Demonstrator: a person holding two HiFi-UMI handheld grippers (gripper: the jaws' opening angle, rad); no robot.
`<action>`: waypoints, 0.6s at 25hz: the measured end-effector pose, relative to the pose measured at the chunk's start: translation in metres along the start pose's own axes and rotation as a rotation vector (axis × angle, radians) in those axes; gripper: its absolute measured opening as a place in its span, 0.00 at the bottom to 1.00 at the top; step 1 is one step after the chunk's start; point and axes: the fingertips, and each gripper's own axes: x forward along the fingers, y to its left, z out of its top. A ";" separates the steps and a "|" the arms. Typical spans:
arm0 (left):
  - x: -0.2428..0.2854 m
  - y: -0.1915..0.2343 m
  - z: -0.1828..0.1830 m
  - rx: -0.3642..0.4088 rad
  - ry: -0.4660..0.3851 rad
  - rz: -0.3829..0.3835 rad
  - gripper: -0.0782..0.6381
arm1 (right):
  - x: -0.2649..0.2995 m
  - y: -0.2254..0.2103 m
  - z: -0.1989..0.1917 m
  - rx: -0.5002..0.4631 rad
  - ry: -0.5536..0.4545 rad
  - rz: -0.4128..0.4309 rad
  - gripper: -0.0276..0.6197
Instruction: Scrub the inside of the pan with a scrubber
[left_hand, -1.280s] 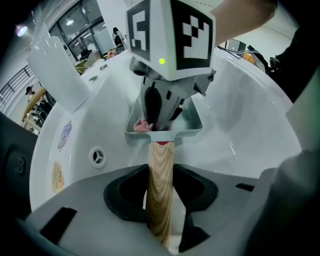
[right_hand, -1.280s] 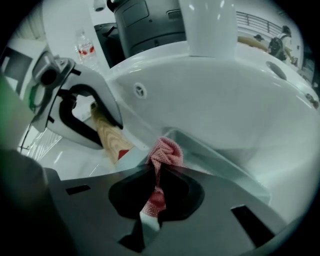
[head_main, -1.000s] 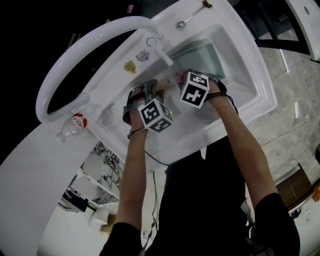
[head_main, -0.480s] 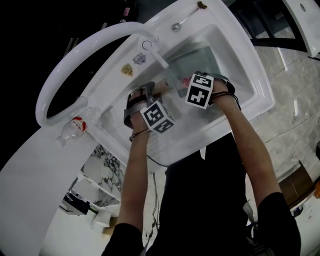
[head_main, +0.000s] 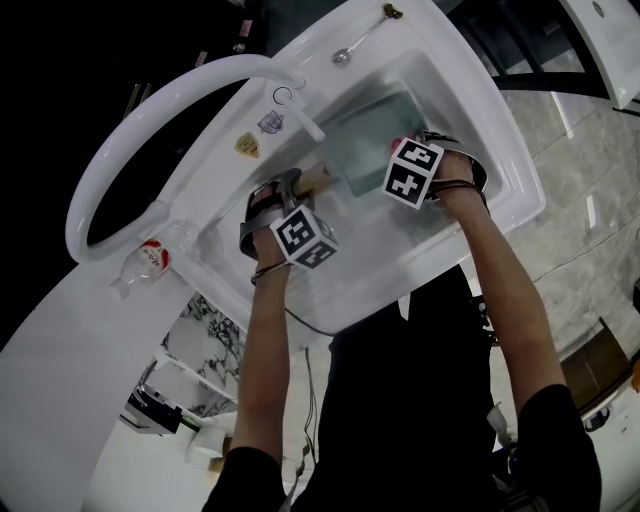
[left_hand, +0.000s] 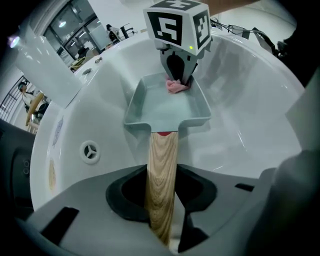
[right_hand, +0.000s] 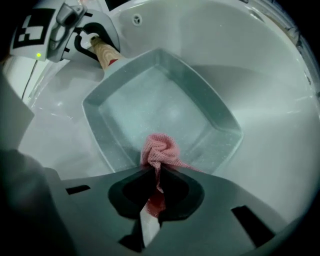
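A pale green square pan (head_main: 365, 130) lies in the white sink (head_main: 505, 150). Its wooden handle (left_hand: 162, 170) runs between the jaws of my left gripper (left_hand: 161, 192), which have just been closing a little and grip it. My right gripper (right_hand: 156, 185) points straight down, shut on a pink mesh scrubber (right_hand: 160, 149). The scrubber presses on the pan (right_hand: 160, 105) floor by the wall farthest from the handle. In the left gripper view the scrubber (left_hand: 176, 86) sits at the pan's (left_hand: 165, 110) far end under the right gripper (left_hand: 179, 75). The right gripper view has the left gripper (right_hand: 92, 42) at top left.
A white tap spout (head_main: 305, 118) reaches over the sink beside the pan. A big white curved pipe (head_main: 130, 120) arcs at the left. A spoon (head_main: 360, 42) lies on the far rim and a plastic bottle (head_main: 145, 262) on the left counter. An overflow hole (left_hand: 91, 151) marks the sink wall.
My right gripper has slid the scrubber across the pan floor away from the handle, toward the far wall. The left gripper has stayed on the handle.
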 end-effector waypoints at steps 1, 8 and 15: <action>-0.001 0.000 0.000 -0.016 -0.008 -0.011 0.32 | -0.001 -0.007 0.003 0.020 -0.012 -0.032 0.11; 0.000 -0.004 0.001 -0.015 -0.022 -0.024 0.30 | -0.010 -0.058 0.033 0.157 -0.172 -0.241 0.11; 0.004 -0.004 -0.003 -0.024 0.004 -0.020 0.28 | -0.017 -0.094 0.066 0.285 -0.318 -0.349 0.11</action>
